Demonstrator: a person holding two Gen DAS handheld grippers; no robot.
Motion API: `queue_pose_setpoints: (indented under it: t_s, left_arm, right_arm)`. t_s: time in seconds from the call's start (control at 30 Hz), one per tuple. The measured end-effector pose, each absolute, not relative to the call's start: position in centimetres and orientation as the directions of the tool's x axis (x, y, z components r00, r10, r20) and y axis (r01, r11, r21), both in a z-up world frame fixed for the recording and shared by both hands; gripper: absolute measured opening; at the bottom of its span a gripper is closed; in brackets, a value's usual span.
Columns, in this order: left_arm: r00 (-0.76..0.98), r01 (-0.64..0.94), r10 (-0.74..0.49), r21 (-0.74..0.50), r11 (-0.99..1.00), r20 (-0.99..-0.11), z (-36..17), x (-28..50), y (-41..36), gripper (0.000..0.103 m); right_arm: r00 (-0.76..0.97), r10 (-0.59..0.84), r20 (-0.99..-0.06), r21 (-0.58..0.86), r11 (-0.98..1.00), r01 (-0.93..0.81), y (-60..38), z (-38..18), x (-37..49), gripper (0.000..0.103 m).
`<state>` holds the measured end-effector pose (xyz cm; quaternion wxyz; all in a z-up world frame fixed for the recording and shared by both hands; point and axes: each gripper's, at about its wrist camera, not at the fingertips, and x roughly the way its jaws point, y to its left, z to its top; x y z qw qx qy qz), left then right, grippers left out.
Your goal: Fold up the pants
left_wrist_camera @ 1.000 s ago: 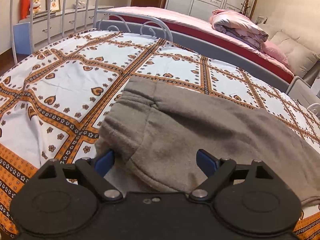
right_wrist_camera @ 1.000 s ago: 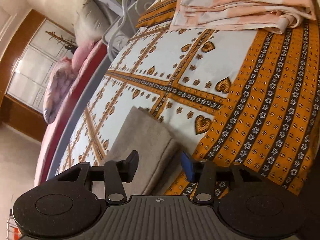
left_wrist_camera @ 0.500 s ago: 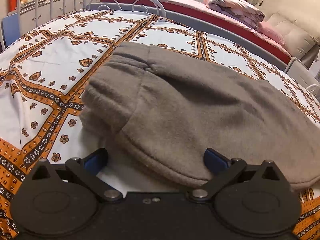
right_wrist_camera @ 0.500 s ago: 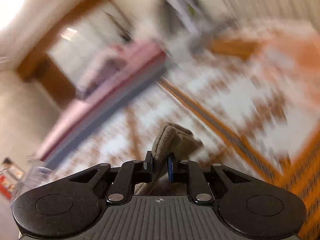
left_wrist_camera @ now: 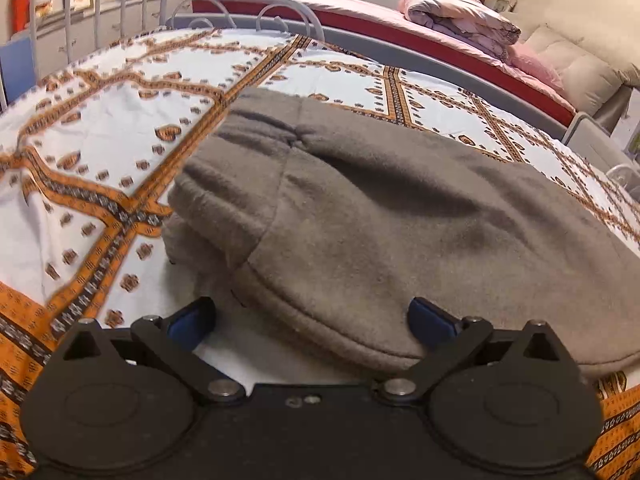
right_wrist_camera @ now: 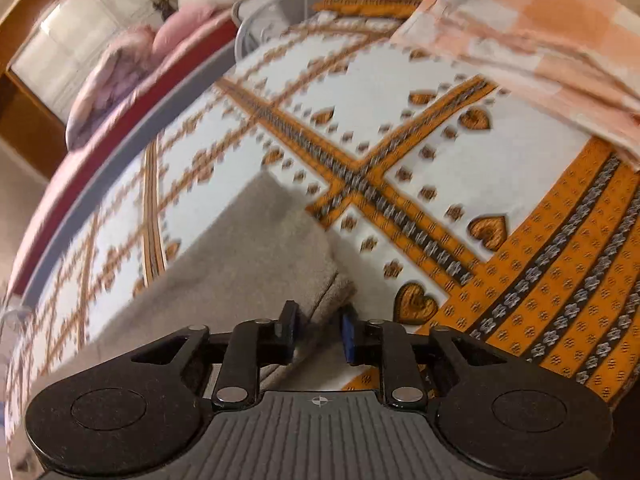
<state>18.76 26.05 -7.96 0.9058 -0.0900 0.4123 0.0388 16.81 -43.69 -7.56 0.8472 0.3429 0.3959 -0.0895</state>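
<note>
Grey fleece pants (left_wrist_camera: 400,216) lie flat on a bed (left_wrist_camera: 120,128) covered in an orange, white and heart-patterned sheet. In the left wrist view their long axis runs from the bunched end near the metal bed rail (left_wrist_camera: 248,4) away to the right. The left hand-held gripper (left_wrist_camera: 310,320) is wide open, its blue pads either side of the pants' near hem. The right hand-held gripper (right_wrist_camera: 318,334) is partly open, its fingers straddling a corner of the pants (right_wrist_camera: 256,264). Beyond that corner lies a folded peach blanket (right_wrist_camera: 540,32).
</note>
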Motion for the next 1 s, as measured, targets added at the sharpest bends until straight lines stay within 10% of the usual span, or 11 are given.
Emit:
queue_pose_setpoints:
  t_s: [0.3,0.57,1.0]
  left_arm:
    - [0.762,-0.151,0.086,-0.047,0.987,-0.642,-3.2,18.5,25.2,0.08]
    - [0.753,-0.23,0.095,-0.125,0.965,-0.652,-3.6,22.2,27.4,0.077]
    - [0.738,-0.219,0.052,-0.165,0.962,-0.673,-5.6,24.7,29.4,0.075]
  right_arm:
    - [0.796,-0.174,-0.579,0.225,0.905,0.362,-37.0,0.2,16.5,0.036]
    - [0.741,0.421,-0.523,0.444,0.877,-0.185,-24.3,0.5,25.0,0.036]
    - [0.502,0.662,-0.557,0.417,0.745,-0.521,1.1,-4.1,37.0,0.036]
